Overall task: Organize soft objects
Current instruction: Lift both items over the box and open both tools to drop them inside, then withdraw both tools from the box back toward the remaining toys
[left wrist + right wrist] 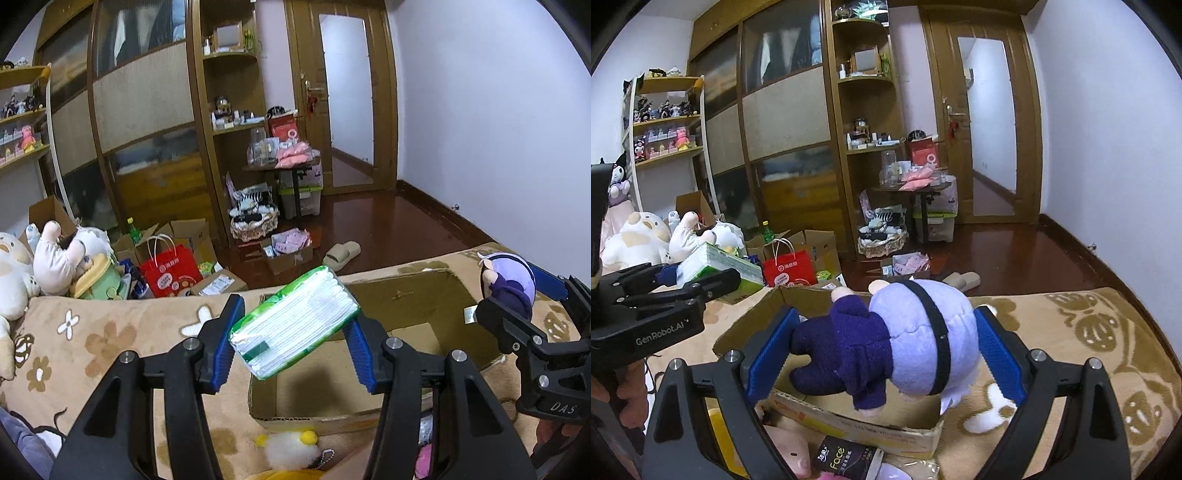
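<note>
Green-and-white plastic wraps the tissue pack [293, 325] that the left gripper [291, 345] clamps between its blue pads [223, 343], tilted, with one end raised toward the far side. It hangs above the near left corner of the open cardboard box [424, 291], which sits on a beige blanket with a brown flower pattern [92, 339]. From the right wrist view the same pack [720, 264] shows at the left, held over the box's far left flap. The right gripper [886, 350] stands wide but grips a purple plush doll [897, 343]: a dark purple body toward the left pad, a pale lilac head with a black band against the right pad, both pads touching it. The doll hangs over the box's [857, 421] near wall. Near the camera, just in front of the box, lie a black pack marked "Face" [846, 459] and something pink [790, 450]. Far left, white plush toys [55, 251] are piled beside a red paper bag [171, 271] on the floor.
</note>
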`<action>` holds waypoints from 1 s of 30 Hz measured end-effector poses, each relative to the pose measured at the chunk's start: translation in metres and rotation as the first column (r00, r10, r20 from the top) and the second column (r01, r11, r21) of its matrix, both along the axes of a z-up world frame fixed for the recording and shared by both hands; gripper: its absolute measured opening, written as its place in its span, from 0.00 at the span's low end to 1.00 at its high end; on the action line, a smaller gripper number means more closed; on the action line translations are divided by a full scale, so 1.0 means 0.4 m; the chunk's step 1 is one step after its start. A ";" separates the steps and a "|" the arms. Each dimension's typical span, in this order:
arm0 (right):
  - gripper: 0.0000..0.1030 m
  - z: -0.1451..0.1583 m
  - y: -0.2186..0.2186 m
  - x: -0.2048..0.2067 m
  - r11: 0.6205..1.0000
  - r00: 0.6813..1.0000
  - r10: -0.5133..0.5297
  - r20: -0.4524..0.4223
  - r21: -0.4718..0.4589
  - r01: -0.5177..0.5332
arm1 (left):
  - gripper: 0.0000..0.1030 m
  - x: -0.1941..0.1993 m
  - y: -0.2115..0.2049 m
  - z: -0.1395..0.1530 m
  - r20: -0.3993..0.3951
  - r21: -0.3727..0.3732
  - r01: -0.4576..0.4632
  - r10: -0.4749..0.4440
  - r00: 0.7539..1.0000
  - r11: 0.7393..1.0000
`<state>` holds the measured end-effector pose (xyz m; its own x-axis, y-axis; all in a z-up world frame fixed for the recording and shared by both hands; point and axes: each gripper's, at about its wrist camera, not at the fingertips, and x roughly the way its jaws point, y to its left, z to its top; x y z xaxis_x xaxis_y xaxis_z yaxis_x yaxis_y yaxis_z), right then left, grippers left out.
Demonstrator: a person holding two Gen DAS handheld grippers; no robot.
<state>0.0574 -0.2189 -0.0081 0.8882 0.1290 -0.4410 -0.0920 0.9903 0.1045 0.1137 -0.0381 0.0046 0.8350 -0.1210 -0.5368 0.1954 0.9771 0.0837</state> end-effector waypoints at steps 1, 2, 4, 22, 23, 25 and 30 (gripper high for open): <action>0.95 -0.007 -0.004 0.004 1.000 1.000 0.002 -0.006 0.003 -0.002 | 0.51 0.009 0.000 -0.010 -0.014 0.000 -0.005 0.005 1.000 1.000; 0.95 -0.017 -0.004 0.010 1.000 1.000 0.004 -0.015 0.005 -0.003 | 0.51 0.020 0.002 -0.021 -0.032 -0.003 -0.007 0.007 0.999 1.000; 0.96 -0.034 -0.002 0.022 1.000 0.999 0.006 -0.033 0.006 -0.005 | 0.52 0.036 0.003 -0.039 -0.060 -0.006 -0.007 0.007 0.998 1.000; 1.00 -0.071 -0.006 0.039 1.000 0.996 0.016 -0.086 0.008 -0.015 | 0.86 0.049 0.016 -0.071 -0.104 0.019 -0.047 0.049 0.993 0.999; 1.00 -0.071 -0.007 0.038 1.000 0.996 0.016 -0.087 0.011 -0.015 | 0.90 0.048 0.019 -0.071 -0.105 0.023 -0.052 0.054 0.993 0.998; 1.00 -0.070 -0.006 0.034 1.000 0.996 0.020 -0.086 0.015 -0.019 | 0.92 0.043 0.023 -0.068 -0.096 0.028 -0.063 0.065 0.993 0.998; 1.00 -0.064 -0.007 0.021 0.999 0.997 0.033 -0.070 0.018 -0.032 | 0.92 0.037 0.037 -0.062 -0.096 0.034 -0.077 0.080 0.992 0.996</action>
<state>0.0658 -0.2216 -0.0338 0.8504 0.1651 -0.4995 -0.1159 0.9849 0.1283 0.1284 -0.0232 -0.0202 0.7850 -0.0398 -0.6182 0.1267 0.9871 0.0974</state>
